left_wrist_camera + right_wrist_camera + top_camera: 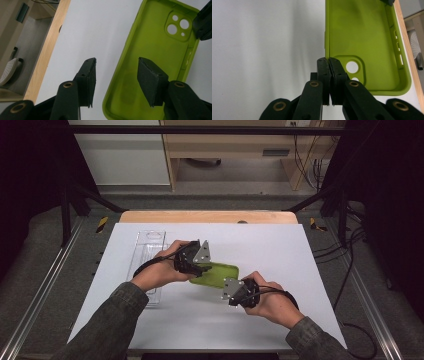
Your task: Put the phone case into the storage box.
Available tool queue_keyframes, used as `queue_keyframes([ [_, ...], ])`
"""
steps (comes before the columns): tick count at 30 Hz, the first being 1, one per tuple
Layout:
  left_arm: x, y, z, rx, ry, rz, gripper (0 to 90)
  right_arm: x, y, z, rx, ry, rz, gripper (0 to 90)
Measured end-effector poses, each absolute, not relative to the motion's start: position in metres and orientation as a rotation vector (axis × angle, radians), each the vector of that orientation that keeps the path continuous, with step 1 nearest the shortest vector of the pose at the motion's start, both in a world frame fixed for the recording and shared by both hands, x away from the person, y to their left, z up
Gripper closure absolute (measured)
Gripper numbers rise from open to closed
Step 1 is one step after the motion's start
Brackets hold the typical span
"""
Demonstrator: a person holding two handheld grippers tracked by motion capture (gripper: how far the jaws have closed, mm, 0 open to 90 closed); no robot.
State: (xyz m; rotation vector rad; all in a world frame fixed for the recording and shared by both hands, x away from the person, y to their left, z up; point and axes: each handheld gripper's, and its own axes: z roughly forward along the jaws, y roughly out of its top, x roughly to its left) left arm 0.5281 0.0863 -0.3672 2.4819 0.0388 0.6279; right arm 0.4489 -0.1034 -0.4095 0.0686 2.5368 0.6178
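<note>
- The soft lime-green phone case [216, 274] lies open side up on the white table top [280, 250], near the middle.
- The left gripper [116, 82] has its jaws spread over the case's far rim, one outside, one inside, not pressing it.
- The right gripper [329, 61] pinches the case's wall at the camera-hole corner, jaws pressed together.
- A clear plastic tray [148, 255] lies to the left.

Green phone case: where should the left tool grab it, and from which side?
Grip the long side wall of the green phone case, probably at the end away from the camera cutouts. It lies open side up, so the thin raised rim is the natural hold: come from above, one pad inside, one outside. The left tool already straddles that wall; the right tool pinches the wall by the cutouts.
</note>
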Motion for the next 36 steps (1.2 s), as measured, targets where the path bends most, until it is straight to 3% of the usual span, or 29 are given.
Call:
queue_keyframes([
  [36, 0.528, 0.071, -0.366, 2.561, -0.074, 0.601, 61.5, 0.444, -0.095, -0.406, 0.012, 2.524, 0.593, 87.9],
])
